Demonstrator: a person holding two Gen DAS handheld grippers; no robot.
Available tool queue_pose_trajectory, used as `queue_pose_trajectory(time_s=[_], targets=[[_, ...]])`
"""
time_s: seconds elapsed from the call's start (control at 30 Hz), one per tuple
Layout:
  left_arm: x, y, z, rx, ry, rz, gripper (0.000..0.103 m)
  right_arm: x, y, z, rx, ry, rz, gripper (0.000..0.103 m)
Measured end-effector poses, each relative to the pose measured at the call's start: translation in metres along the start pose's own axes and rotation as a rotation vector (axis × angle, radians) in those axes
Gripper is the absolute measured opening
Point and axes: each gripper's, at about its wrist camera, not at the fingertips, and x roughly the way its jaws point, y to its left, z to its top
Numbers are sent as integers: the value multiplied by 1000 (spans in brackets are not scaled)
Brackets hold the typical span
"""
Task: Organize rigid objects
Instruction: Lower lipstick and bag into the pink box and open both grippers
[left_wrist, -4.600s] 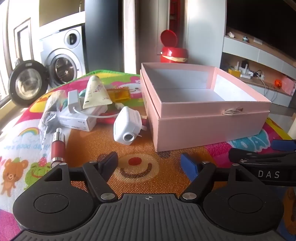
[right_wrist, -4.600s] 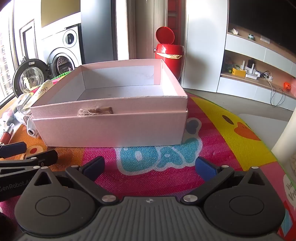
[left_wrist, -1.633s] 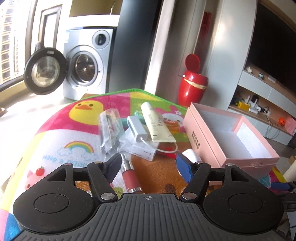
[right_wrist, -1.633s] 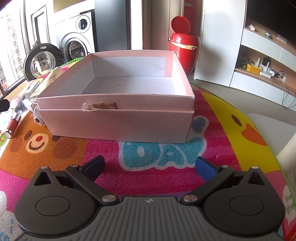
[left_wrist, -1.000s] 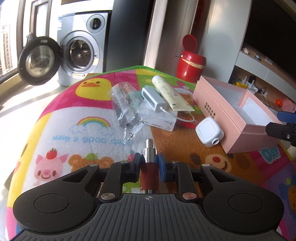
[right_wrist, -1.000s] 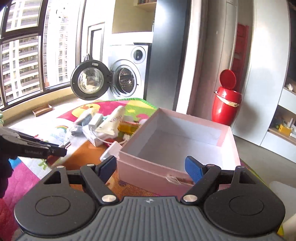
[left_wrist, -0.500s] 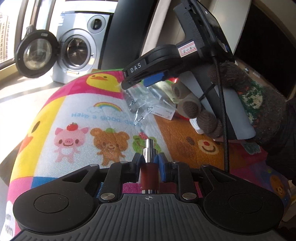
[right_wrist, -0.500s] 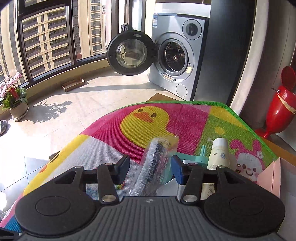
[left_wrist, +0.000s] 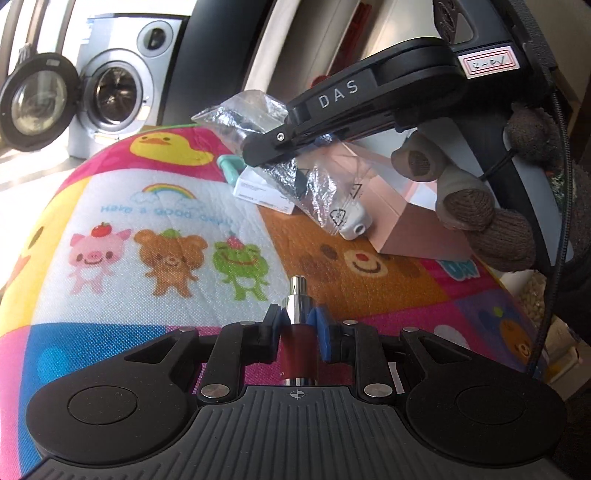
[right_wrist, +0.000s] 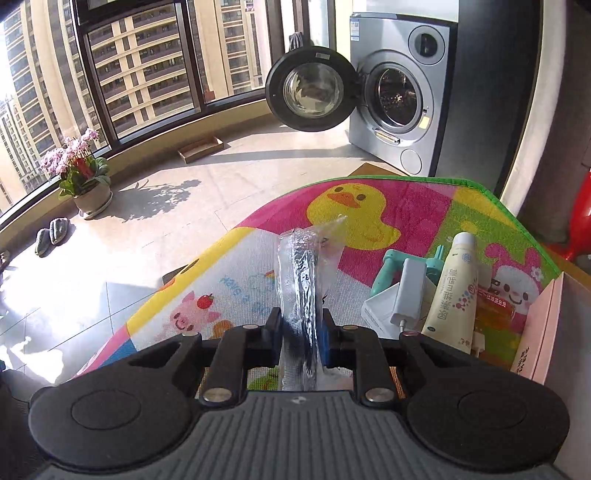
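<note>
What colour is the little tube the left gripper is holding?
Dark red with shiny silver ends. The tube shows best in the left wrist view.

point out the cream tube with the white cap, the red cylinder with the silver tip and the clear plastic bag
cream tube with white cap (right_wrist: 452, 291), right wrist view, printed body
red cylinder with silver tip (left_wrist: 297, 354), left wrist view, red barrel
clear plastic bag (right_wrist: 301, 258), right wrist view, crinkled upper part

My left gripper (left_wrist: 298, 325), clamped on its red tube (left_wrist: 297, 354), has open mat (left_wrist: 110, 206) ahead and to the left. Far right, my right gripper (left_wrist: 258, 149), closed on the bag (left_wrist: 314, 177), and my gloved hand (left_wrist: 491, 206) block the way to the pink box (left_wrist: 413, 225). Beyond the bag, a white box (left_wrist: 262, 192) and a charger (left_wrist: 354, 223) crowd the box's left side.
</note>
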Motion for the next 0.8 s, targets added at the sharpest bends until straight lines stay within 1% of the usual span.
queue_pose_trajectory(time_s=[0.07,0.13,0.17,0.23,0.3,0.33,0.37,0.43,0.47,0.5,0.57,0.6,0.63,0.7,0.8], targets=[[1,-19,-1,52,16,-39,24,-43,-7,-23,13,-54,-26,19],[3,-37,2,97,24,-75,24,-83,-22,-51,55,-95,-79,19],[5,-46,4,119,26,-90,24,-100,-30,-65,80,-114,-110,19],[8,-62,14,153,28,-100,24,-131,-45,-97,123,-150,-217,19],[12,-79,35,170,12,-119,24,-157,-59,-126,151,-170,-333,19],[14,-91,49,183,-10,-134,24,-169,-67,-139,171,-172,-374,19],[14,-103,63,202,-37,-141,24,-176,-76,-148,194,-175,-397,19],[19,-130,102,246,-118,-135,24,-193,-90,-166,235,-193,-429,19],[28,-141,120,244,-155,-131,24,-197,-95,-172,252,-202,-441,19],[38,-149,139,221,-178,-137,24,-201,-100,-177,271,-210,-450,19],[64,-157,170,161,-164,-150,26,-206,-110,-185,308,-221,-452,19],[76,-158,179,135,-154,-141,27,-206,-112,-189,322,-227,-448,19],[84,-158,183,117,-153,-121,27,-206,-115,-192,330,-231,-447,19],[86,-151,179,101,-165,-85,27,-207,-120,-196,343,-238,-447,19],[74,-126,152,74,-154,-65,27,-208,-123,-189,366,-260,-434,19]])
